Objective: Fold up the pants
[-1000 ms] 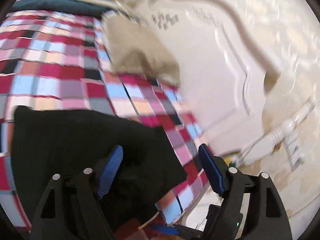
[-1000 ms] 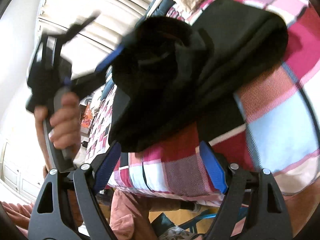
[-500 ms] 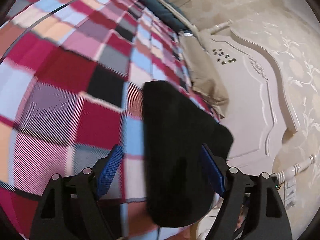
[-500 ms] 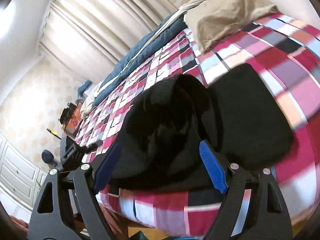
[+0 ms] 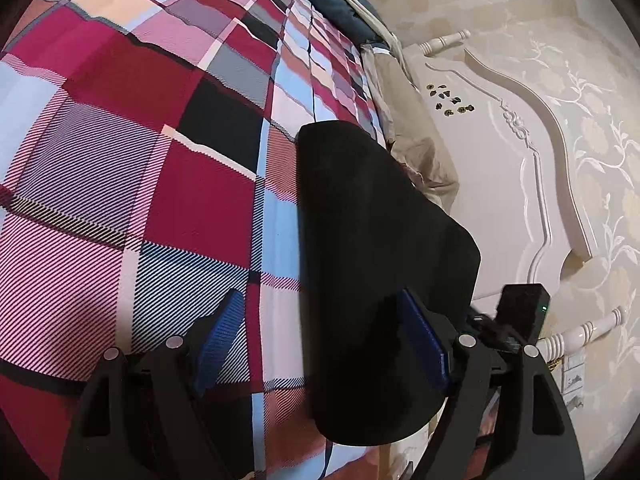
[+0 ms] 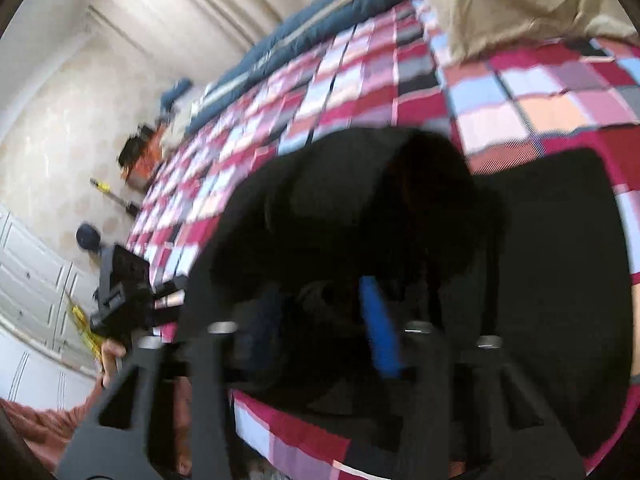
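The pants (image 5: pixel 372 264) are black and lie on the checked quilt (image 5: pixel 168 168), near the bed's front edge and close to the headboard (image 5: pixel 492 168). From the left wrist view they read as a flat, smooth slab with rounded corners, its far end just short of the tan pillow (image 5: pixel 416 148). From the right wrist view the cloth is less tidy: a humped, rumpled mass (image 6: pixel 360 216) rises on the left part, while the right part (image 6: pixel 560 264) lies flat.

The left gripper (image 5: pixel 320 344) is spread wide, nothing between its blue pads; one finger is over the quilt, the other over the pants' near end. The right gripper (image 6: pixel 324 320) sits low against the rumpled fold with its fingers narrowed, but blur and dark cloth hide whether it pinches anything: I cannot tell.

To the left of the pants the quilt stretches broad and bare toward the blue bolster (image 6: pixel 288 36). On the right, pillow and headboard crowd close.
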`<state>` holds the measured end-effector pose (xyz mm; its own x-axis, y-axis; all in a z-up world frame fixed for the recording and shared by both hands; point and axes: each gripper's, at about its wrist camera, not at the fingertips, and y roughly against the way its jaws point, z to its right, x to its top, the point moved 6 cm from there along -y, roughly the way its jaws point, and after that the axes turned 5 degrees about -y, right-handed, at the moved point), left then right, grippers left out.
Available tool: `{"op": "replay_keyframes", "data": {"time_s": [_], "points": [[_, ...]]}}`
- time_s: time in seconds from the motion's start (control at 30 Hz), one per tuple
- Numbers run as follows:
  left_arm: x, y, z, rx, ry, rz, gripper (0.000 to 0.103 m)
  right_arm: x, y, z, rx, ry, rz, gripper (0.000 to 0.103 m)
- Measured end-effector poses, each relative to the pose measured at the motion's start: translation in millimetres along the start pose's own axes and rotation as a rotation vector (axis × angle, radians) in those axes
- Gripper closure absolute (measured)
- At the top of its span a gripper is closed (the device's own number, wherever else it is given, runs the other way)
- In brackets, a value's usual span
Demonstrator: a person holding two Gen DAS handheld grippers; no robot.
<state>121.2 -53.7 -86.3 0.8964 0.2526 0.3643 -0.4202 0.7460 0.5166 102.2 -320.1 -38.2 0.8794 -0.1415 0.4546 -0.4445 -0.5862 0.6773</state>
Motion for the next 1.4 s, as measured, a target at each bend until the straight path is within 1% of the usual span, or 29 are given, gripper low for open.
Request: {"op": "replay_keyframes", "data": {"time_s": [0.03,0.07,0.1,0.13,0.17,0.23,0.3,0.37,0.47,0.5,0.57,0.6,0.67,0.7,0.73,0.83,0.9,0.93,1.03,1.07,1.17,1.23,1.3,1.37,1.4], "points": [[0.1,0.0,-0.4,-0.002,0.000,-0.002,0.026,-2.3,-0.4,-1.5,-0.004,0.013,-0.006,0.082],[0.5,0.0,-1.1,-0.003,0.000,-0.004,0.026,-4.0,1.7,-3.8,0.003,0.023,-0.001,0.086],[0.9,-0.1,-1.7,-0.004,0.000,-0.005,0.026,-5.2,8.1,-6.5,0.008,0.030,0.018,0.093],[0.7,-0.4,-2.2,-0.004,0.000,-0.005,0.026,-6.7,15.3,-8.0,0.010,0.031,0.034,0.098],[0.8,-0.6,-2.3,-0.002,0.000,-0.005,0.026,-6.4,29.0,-9.0,0.004,0.033,0.076,0.098],[1.2,-1.1,-1.2,0.001,-0.002,-0.003,0.025,-6.8,49.0,-6.5,0.006,0.022,0.131,0.099],[0.0,-0.9,-0.1,0.001,-0.003,-0.002,0.024,-10.3,69.5,4.8,-0.004,-0.006,0.179,0.099],[-0.5,-2.5,1.3,-0.001,-0.005,-0.002,0.024,-17.8,73.0,22.9,-0.029,-0.042,0.175,0.099],[-1.8,-4.5,2.7,0.006,-0.019,-0.001,0.024,-35.7,56.7,53.4,-0.080,-0.104,0.110,0.099],[-2.2,-5.1,3.4,0.011,-0.026,-0.002,0.024,-40.9,54.6,56.6,-0.073,-0.112,0.104,0.099],[-2.9,-5.3,4.7,0.019,-0.040,-0.004,0.023,-43.2,60.1,59.6,-0.056,-0.139,0.122,0.097],[-2.3,-5.0,4.3,0.019,-0.038,-0.004,0.023,-42.4,65.1,59.9,-0.063,-0.144,0.126,0.094],[-2.1,-5.1,4.4,0.017,-0.030,-0.004,0.023,-37.1,76.8,61.9,-0.087,-0.157,0.167,0.069],[-2.2,-5.4,5.3,0.012,-0.024,-0.006,0.023,-33.8,82.8,64.1,-0.071,-0.176,0.193,0.042],[-2.7,-6.1,6.0,0.006,-0.022,-0.008,0.023,-29.6,86.7,66.1,-0.031,-0.202,0.208,0.033],[-4.9,-9.1,9.6,0.000,-0.028,-0.009,0.023,-21.1,81.9,70.0,0.033,-0.242,0.203,0.033],[-5.2,-9.8,10.3,-0.007,-0.024,-0.007,0.023,-13.8,72.4,74.2,0.013,-0.239,0.189,0.033],[-5.7,-10.0,10.2,-0.011,-0.022,-0.008,0.023,-8.8,67.7,76.7,0.017,-0.243,0.178,0.033],[-5.4,-9.9,9.4,-0.016,-0.022,-0.010,0.023,0.5,56.9,75.1,0.059,-0.262,0.159,0.033],[-5.3,-9.7,9.2,-0.019,-0.022,-0.012,0.022,3.1,51.5,71.5,0.070,-0.252,0.139,0.033],[-5.6,-10.2,6.8,-0.024,-0.021,-0.010,0.022,5.9,36.1,66.5,0.063,-0.235,0.085,0.033],[-6.0,-11.0,7.4,-0.022,-0.025,-0.007,0.022,6.5,24.8,60.8,0.087,-0.228,0.045,0.033],[-6.5,-10.7,6.7,-0.026,-0.028,-0.004,0.022,6.3,12.3,50.8,0.161,-0.236,-0.004,0.034],[-6.6,-10.6,6.8,-0.032,-0.027,-0.004,0.022,6.5,1.1,46.2,0.173,-0.236,-0.030,0.043],[-6.6,-10.4,6.1,-0.036,-0.026,-0.004,0.022,5.5,-4.8,45.0,0.155,-0.231,-0.039,0.054]]}}
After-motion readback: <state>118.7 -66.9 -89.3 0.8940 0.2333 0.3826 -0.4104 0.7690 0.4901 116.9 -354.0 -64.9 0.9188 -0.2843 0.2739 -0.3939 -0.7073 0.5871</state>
